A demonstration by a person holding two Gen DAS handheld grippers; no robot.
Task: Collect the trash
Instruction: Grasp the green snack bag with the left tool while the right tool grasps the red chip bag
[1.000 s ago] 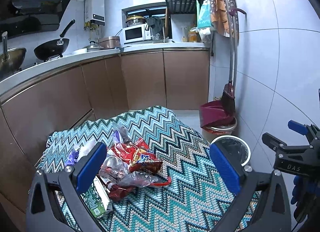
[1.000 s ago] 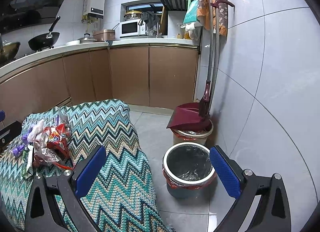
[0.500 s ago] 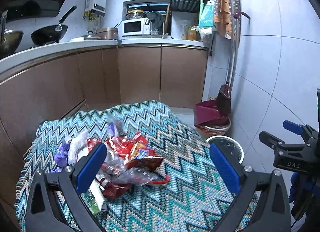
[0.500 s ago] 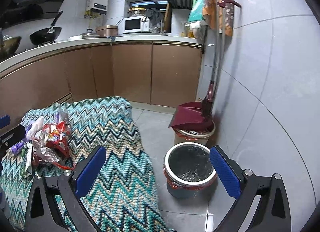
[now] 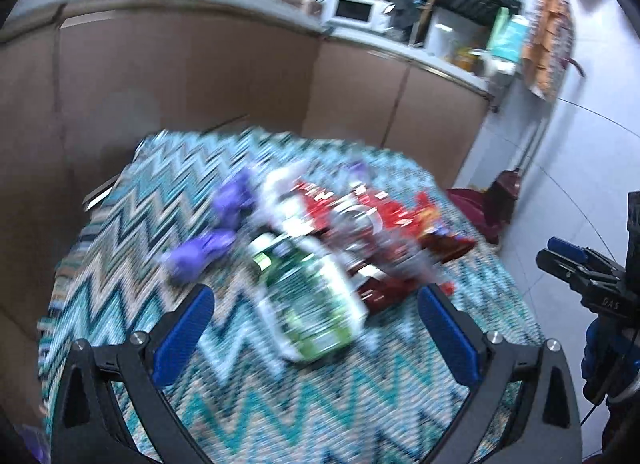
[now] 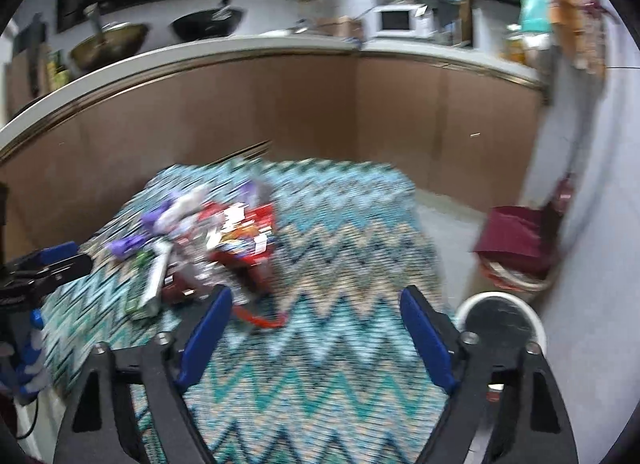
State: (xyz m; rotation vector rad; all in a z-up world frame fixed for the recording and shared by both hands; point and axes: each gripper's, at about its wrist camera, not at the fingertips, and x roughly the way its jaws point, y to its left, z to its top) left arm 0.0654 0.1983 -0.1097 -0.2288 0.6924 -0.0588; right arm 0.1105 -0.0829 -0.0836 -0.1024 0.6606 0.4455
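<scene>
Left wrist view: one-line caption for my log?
Open left gripper above a green carton in the trash pile on a zigzag cloth; motion-blurred.

The trash pile [image 5: 320, 248] lies on the tablecloth [image 5: 360, 396], toward its far left part. Within the pile, the carton [image 5: 308, 304] lies nearest, the wrappers [image 5: 384, 224] just right of it. Right of the tablecloth, on the floor, stands the bin [image 6: 500, 320], the dustpan [image 6: 516, 240] behind it. Behind the tablecloth run the cabinets [image 6: 280, 108], the microwave [image 6: 398, 20] on top.
</scene>
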